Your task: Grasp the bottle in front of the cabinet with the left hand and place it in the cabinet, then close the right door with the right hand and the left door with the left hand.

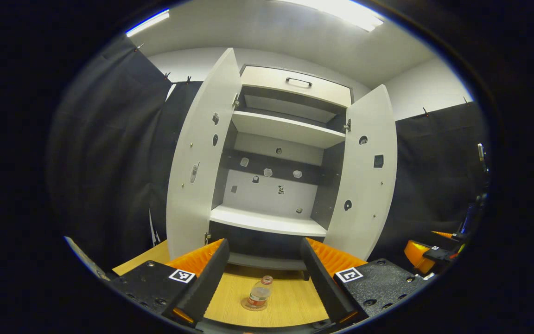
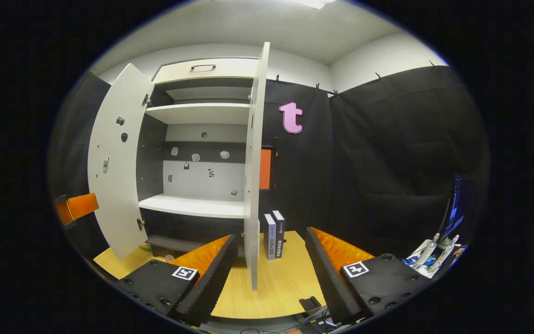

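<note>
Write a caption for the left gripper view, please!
Open left gripper lines up on the bottle standing before the open cabinet.

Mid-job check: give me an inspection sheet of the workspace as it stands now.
Surface: wooden table, bare around the bottle.
Job's things: bottle upright on the table before the cabinet, not yet grasped; left door and right door both open; shelves bare.
Clutter: two books upright beside the right door; small bottles at the far right edge.
Grippers: left tongs open, bottle lying ahead between the fingers; right tongs open, facing the right door's edge.
Cables: a few at the table's near edge.
Surroundings: black cloth wall, white ceiling.
</note>
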Motion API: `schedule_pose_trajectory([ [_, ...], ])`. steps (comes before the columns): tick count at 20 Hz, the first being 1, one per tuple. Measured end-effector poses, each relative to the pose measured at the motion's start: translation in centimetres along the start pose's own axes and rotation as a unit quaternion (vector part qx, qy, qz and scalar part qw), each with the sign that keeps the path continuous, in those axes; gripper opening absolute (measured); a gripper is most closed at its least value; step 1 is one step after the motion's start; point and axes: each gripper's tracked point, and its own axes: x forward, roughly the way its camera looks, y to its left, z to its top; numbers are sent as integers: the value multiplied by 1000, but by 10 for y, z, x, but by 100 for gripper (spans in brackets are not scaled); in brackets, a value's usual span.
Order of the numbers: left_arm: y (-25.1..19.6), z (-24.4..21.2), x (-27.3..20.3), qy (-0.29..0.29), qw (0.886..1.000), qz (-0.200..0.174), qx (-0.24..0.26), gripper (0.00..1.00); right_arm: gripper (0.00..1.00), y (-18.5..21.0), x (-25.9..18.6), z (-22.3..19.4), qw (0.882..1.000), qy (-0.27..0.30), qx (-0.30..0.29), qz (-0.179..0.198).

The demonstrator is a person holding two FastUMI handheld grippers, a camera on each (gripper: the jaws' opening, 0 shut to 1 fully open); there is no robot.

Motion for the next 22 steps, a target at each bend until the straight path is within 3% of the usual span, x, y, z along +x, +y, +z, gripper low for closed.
schedule_pose_trajectory([
  [11, 4, -64, 17, 50, 999, -3, 12, 95, 93, -1, -2, -17, 1000, 23, -6, 0],
  [14, 1, -97, 27, 66, 998, -12, 20, 95, 93, -4, -2, -20, 1000, 27, -6, -4],
  [15, 0, -108, 32, 73, 997, -15, 21, 95, 98, -7, -1, -20, 1000, 27, -7, -7],
  [20, -4, -176, 60, 117, 992, -30, 36, 95, 93, -19, 0, -21, 999, 30, -18, -22],
  [22, -4, -204, 69, 137, 989, -33, 39, 95, 98, -23, 1, -20, 999, 31, -23, -27],
])
